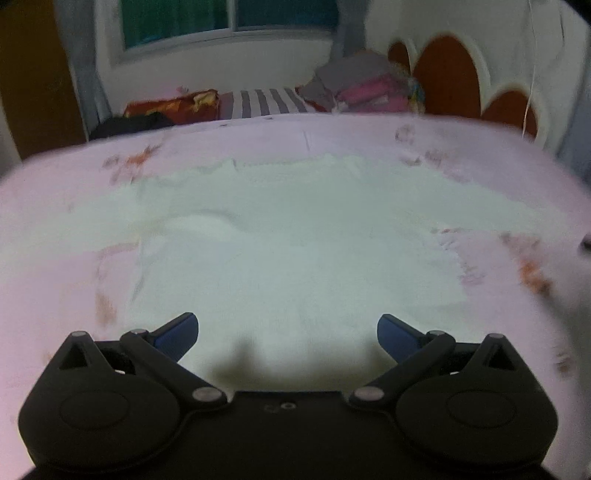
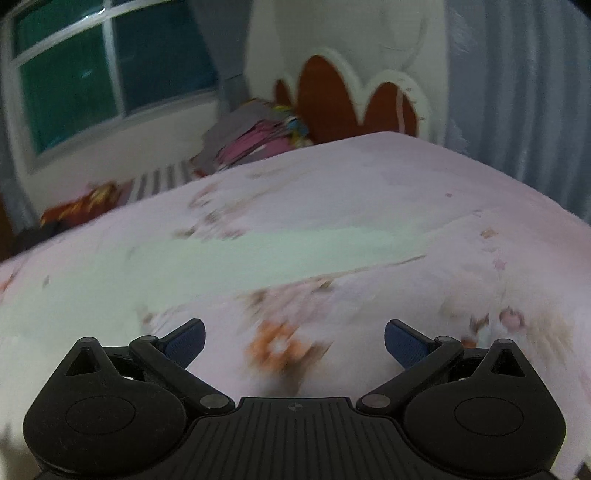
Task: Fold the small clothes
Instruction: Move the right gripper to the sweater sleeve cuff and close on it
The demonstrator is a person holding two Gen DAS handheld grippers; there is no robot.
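Note:
A pale white-green garment [image 1: 295,240] lies spread flat on the pink floral bedsheet [image 1: 55,229]. My left gripper [image 1: 288,336] is open and empty, just above the garment's near edge. In the right wrist view the same garment [image 2: 221,254] lies to the left and ahead. My right gripper [image 2: 293,343] is open and empty over the bare sheet [image 2: 369,206], above an orange flower print [image 2: 277,347]. Both views are blurred.
A pile of folded pink and grey clothes [image 1: 354,88] sits at the far side by the red and white headboard [image 1: 447,77]. A striped cloth [image 1: 266,101] and a red-orange pillow [image 1: 170,107] lie beyond the bed. A window [image 1: 229,18] is behind.

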